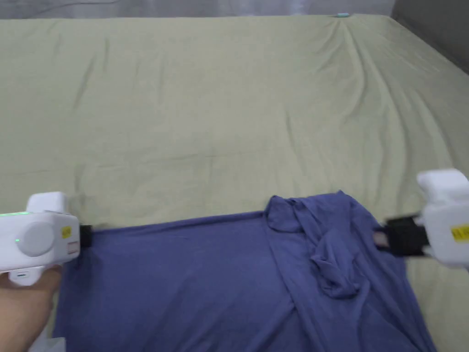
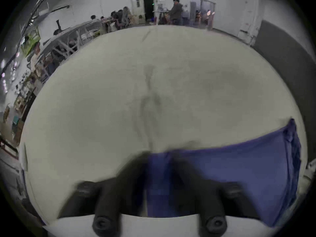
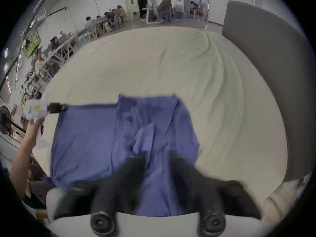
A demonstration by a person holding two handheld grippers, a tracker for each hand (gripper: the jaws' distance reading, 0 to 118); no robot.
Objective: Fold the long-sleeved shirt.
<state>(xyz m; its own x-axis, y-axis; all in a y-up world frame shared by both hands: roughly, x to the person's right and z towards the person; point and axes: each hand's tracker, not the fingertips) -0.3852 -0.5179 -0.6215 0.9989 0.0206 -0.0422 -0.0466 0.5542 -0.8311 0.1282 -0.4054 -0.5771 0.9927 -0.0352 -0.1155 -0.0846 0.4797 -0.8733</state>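
Note:
A blue long-sleeved shirt lies on the near part of a bed, smooth on its left half and bunched into folds on its right half. My left gripper is at the shirt's far left corner; in the left gripper view its jaws are shut on blue cloth. The right gripper view shows that corner edge pulled straight from the left gripper. My right gripper is at the shirt's right side, and its jaws close on a fold of the shirt.
The pale green bed sheet stretches wide and wrinkled beyond the shirt. A grey headboard borders the bed on the right. A small teal object rests at the far edge. Several people sit at tables far behind.

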